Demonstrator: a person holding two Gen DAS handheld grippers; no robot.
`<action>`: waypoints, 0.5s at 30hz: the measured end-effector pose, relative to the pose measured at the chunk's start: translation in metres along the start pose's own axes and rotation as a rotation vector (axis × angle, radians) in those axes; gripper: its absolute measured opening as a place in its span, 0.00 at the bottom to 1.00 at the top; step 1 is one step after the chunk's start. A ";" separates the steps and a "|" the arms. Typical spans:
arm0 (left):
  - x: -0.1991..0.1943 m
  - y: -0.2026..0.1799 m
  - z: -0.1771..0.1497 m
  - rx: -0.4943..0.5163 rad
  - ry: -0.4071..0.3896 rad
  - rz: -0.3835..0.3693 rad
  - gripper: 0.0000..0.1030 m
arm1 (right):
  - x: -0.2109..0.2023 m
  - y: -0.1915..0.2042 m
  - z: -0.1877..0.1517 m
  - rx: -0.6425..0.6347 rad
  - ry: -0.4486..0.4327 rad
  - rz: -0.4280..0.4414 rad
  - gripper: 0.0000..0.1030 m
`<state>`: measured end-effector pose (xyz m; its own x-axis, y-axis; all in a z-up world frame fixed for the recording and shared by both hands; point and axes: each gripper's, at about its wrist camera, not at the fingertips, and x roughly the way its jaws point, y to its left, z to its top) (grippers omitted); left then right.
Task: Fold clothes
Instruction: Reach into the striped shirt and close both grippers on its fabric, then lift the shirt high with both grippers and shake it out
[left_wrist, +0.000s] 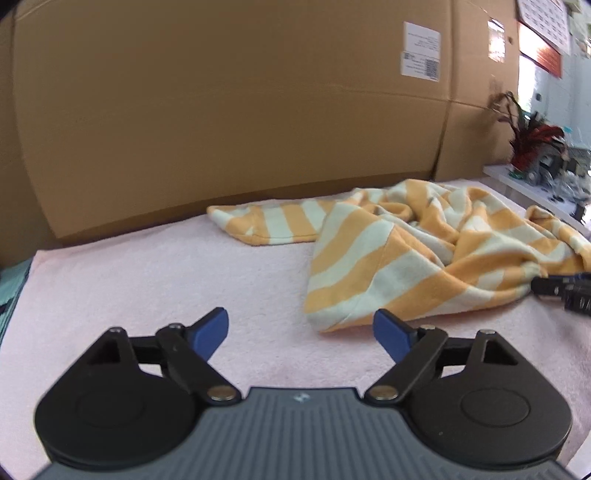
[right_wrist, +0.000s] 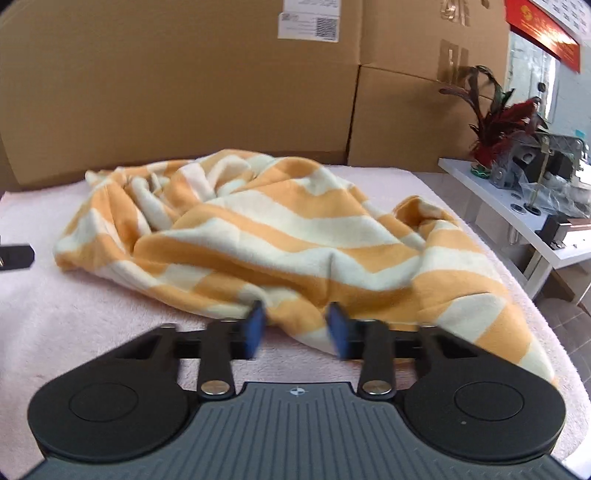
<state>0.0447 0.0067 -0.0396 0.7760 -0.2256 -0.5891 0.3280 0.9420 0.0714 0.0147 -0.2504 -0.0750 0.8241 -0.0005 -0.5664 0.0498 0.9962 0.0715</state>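
A crumpled orange-and-white striped garment (left_wrist: 417, 254) lies on the pink padded surface (left_wrist: 147, 280). One sleeve reaches left toward the cardboard. My left gripper (left_wrist: 301, 332) is open and empty, just short of the garment's near corner. In the right wrist view the garment (right_wrist: 280, 236) fills the middle. My right gripper (right_wrist: 295, 326) is partly open, its blue pads (right_wrist: 255, 326) on either side of the garment's near hem fold. The right gripper also shows at the right edge of the left wrist view (left_wrist: 565, 290).
Large cardboard boxes (left_wrist: 229, 110) stand right behind the pink surface. A white side table (right_wrist: 517, 206) at the right carries a red-leaved plant (right_wrist: 498, 122) and metal parts. The pink surface's right edge (right_wrist: 546, 306) drops to the floor.
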 end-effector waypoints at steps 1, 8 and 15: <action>0.005 -0.004 0.001 0.021 0.009 -0.028 0.69 | -0.010 -0.006 0.001 0.022 -0.028 0.010 0.10; 0.026 -0.030 -0.002 0.036 0.082 -0.170 0.00 | -0.064 -0.033 -0.006 0.024 -0.160 -0.009 0.10; -0.009 -0.061 -0.026 0.219 -0.016 -0.187 0.14 | -0.077 -0.059 -0.009 0.195 -0.210 0.076 0.10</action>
<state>0.0043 -0.0420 -0.0596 0.6987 -0.3957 -0.5960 0.5735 0.8079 0.1359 -0.0567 -0.3087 -0.0430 0.9274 0.0356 -0.3723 0.0738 0.9585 0.2755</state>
